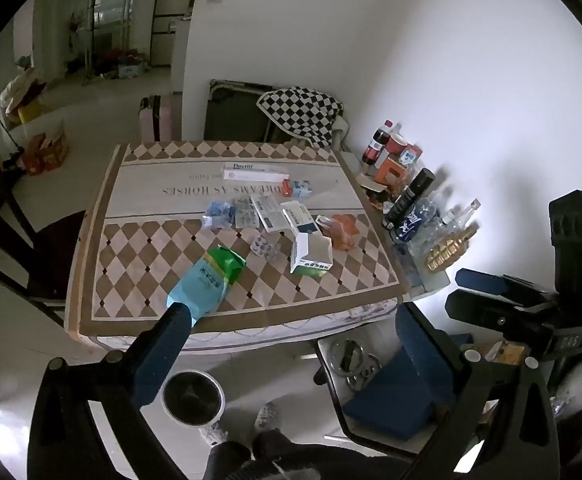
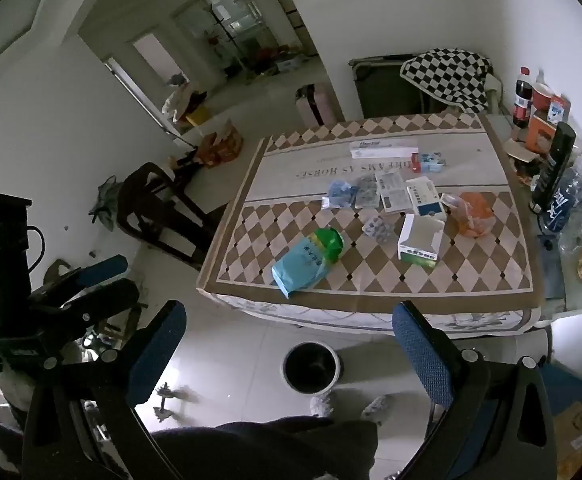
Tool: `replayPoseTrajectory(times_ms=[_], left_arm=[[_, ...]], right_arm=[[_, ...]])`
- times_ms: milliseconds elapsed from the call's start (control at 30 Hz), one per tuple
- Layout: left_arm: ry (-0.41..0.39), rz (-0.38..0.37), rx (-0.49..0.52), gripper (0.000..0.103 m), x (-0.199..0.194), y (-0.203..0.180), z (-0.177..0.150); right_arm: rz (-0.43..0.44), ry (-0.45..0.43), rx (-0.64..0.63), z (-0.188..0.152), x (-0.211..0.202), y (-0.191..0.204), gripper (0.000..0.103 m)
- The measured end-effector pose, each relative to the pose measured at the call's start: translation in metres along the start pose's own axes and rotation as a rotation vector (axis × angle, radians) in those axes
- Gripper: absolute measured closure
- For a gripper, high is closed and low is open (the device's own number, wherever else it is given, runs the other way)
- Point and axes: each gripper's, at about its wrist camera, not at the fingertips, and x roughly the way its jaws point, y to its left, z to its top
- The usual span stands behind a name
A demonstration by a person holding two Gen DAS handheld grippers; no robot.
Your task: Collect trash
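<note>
Both grippers hang short of the counter's near edge – the left gripper (image 1: 291, 332) and right gripper (image 2: 287, 328) each have jaws spread wide, holding and touching nothing. The blue-green pouch (image 2: 305, 262) lies near that edge; open white box (image 2: 419, 240) and blister packs (image 2: 377, 230) sit mid-counter. A bin (image 2: 311, 366) stands on the floor below.

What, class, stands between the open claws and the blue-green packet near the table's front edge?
Nothing visible: both the left claw and right claw hang open short of the table, with bare floor and cloth before the packet.
</note>
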Motion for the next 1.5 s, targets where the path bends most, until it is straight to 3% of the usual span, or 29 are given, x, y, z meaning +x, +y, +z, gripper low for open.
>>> replayPoseTrajectory(times_ms=[600,1500], left_arm=[[-0.002,0.001,-0.005,0.0,-0.003,-0.001,-0.012],[0.01,-0.013,-0.006,0.0,-0.006,-0.004,-0.001]], right_arm=[[-0.003,0.009,-0.01,-0.005,-0.002,0.002,0.0],[-0.002,0.007,-0.015,-0.001,0.002,0.013,0.0]])
